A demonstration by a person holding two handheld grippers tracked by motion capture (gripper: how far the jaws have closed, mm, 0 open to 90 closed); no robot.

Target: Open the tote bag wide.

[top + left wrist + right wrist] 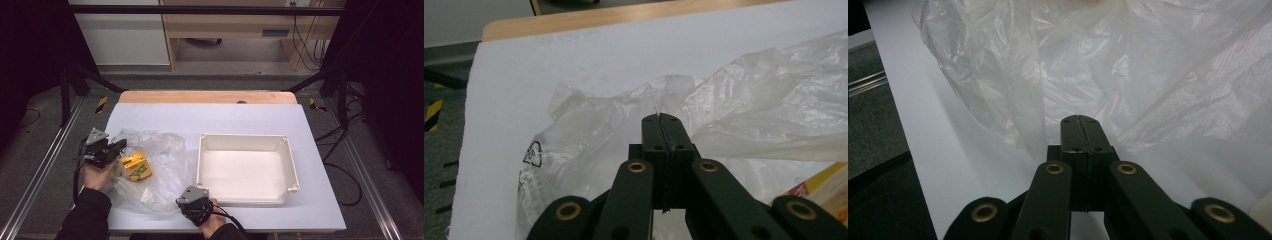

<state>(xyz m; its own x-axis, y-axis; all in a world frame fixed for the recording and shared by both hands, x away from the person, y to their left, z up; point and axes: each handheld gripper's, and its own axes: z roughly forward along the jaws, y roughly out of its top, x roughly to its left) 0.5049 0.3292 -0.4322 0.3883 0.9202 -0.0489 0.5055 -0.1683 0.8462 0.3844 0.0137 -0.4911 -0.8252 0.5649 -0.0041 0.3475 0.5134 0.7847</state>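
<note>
So both grippers have their jaws pressed fully together. The left gripper (pixel 119 145) seems to pinch the crumpled clear plastic bag (pixel 165 160) at the frame's lower left; the right gripper (pixel 1081 121) looks empty, parked beside it. I'd guess they're about to open it. The yellow-green carton (pixel 136 167) inside lies flat, long axis roughly diagonal, beside the white plastic tray (pixel 291 165).

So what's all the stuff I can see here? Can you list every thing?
Plastic bag: one, clear and crinkly, left half of the table.
Packet: one, yellow with green, inside the bag.
Tray: one, white, nothing in it, right of the bag.
Table: one, white top with a wooden far edge.
Left hand-held gripper: one, black, jaws shut, at the bag's left edge.
Right hand-held gripper: one, black, jaws shut, at the bag's near edge.
</note>
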